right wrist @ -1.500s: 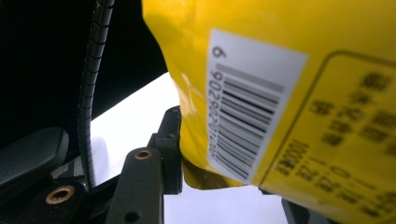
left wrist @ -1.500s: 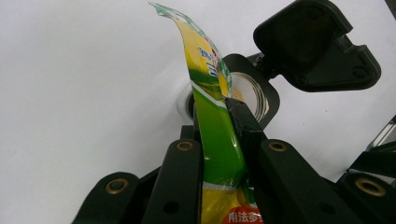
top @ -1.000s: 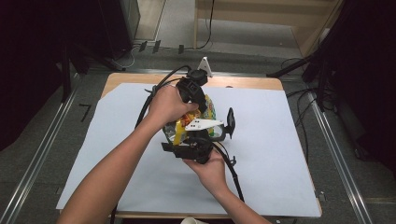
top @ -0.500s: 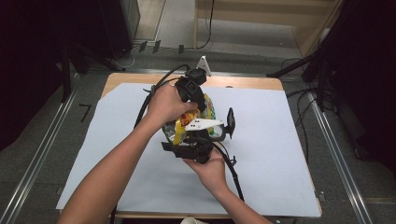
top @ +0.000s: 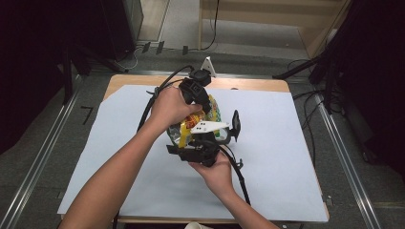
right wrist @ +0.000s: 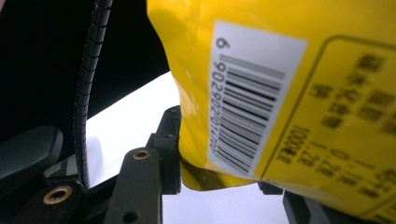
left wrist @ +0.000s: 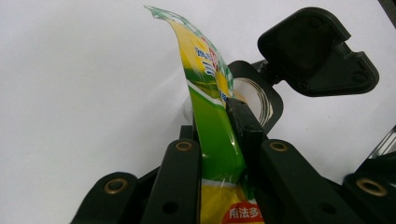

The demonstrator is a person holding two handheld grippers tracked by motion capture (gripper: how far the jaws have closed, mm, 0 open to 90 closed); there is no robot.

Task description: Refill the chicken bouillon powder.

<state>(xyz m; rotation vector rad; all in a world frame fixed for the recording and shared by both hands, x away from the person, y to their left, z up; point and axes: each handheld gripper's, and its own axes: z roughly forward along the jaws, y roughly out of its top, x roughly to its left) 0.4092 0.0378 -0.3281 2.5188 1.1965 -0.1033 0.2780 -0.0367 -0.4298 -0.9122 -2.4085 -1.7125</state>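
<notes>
Mid-frame above the worktop (top: 286,143), your left claw (left wrist: 219,154) pinches the packet's (top: 191,131) green edge tight; your right claw (right wrist: 224,182), partly open, clamps its yellow body.

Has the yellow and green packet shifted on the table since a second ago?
No. In the high view the packet sits at the same spot relative to the white sheet's far edge, clamped between both grippers.

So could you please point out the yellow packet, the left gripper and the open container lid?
yellow packet (right wrist: 299,93), right gripper view, barcode label.
left gripper (left wrist: 219,154), left gripper view, between the jaws.
open container lid (left wrist: 313,51), left gripper view, lid's inner face.
</notes>
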